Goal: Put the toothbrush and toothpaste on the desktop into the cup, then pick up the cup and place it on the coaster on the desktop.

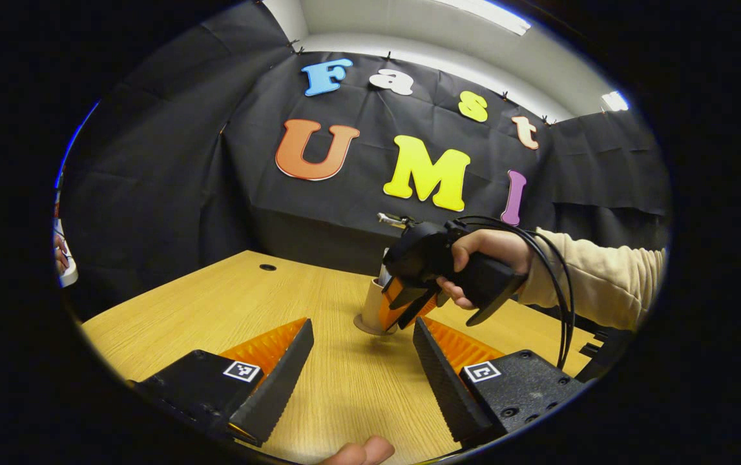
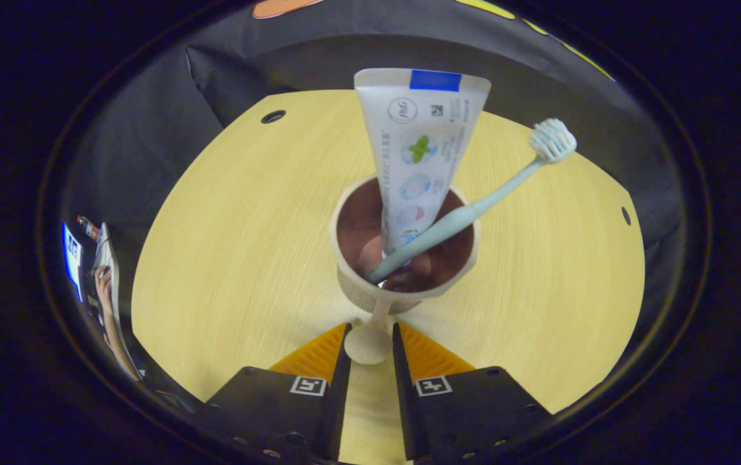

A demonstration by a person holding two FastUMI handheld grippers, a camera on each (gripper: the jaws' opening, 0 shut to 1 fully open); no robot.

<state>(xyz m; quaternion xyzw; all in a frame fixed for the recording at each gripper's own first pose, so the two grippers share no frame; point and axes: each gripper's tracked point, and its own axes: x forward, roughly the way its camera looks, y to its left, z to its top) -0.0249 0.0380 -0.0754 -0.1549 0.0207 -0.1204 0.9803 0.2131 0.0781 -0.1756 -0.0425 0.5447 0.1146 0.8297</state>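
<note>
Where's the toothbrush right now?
In the right gripper view, the toothbrush stands in the cup, leaning right across the toothpaste, bristles up.

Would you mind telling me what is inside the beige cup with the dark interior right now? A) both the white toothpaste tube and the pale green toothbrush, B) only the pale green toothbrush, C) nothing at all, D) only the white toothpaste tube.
A: in the right gripper view the white toothpaste tube and the pale green toothbrush both stand in the beige cup, leaning against its rim.
</note>
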